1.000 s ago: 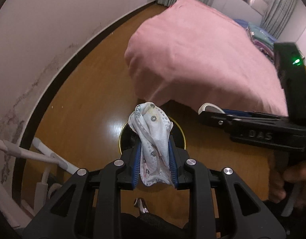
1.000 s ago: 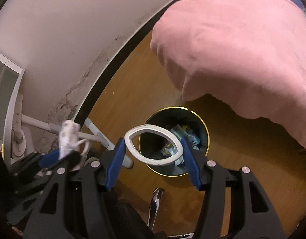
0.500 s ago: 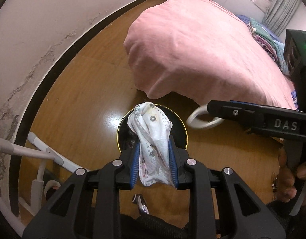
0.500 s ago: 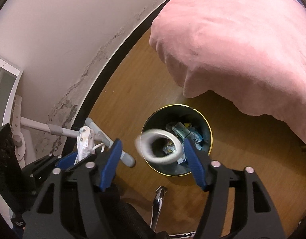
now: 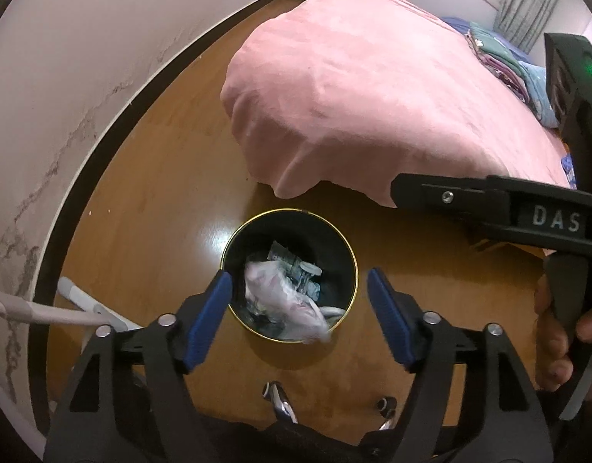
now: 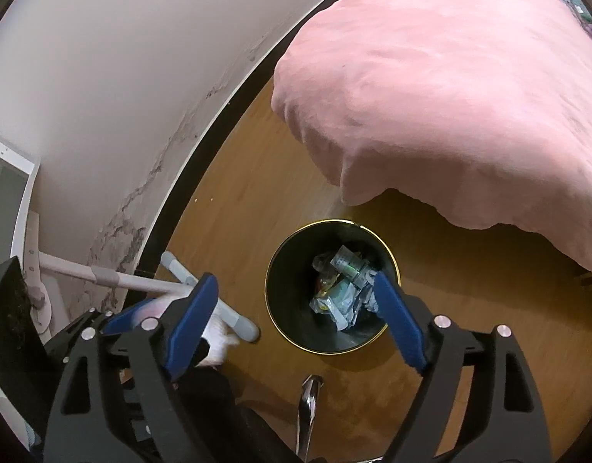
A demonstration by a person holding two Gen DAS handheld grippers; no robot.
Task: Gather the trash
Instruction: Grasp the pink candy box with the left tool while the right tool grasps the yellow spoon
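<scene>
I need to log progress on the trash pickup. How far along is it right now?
Done: a crumpled white wrapper is dropping into the black bin, onto other litter. In hand: nothing; the left hand-held gripper and right hand-held gripper have just been opening, with nothing between their jaws. Left: no loose trash shows on the visible floor.

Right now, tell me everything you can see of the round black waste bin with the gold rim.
The round black waste bin with the gold rim stands upright and open-topped on the glossy wooden floor, just off the corner of the pink-covered bed. Its inside wall is dark. It holds crumpled wrappers and plastic, with a pale crumpled cloth-like wad blurred over its mouth. Neither gripper touches it.
</scene>
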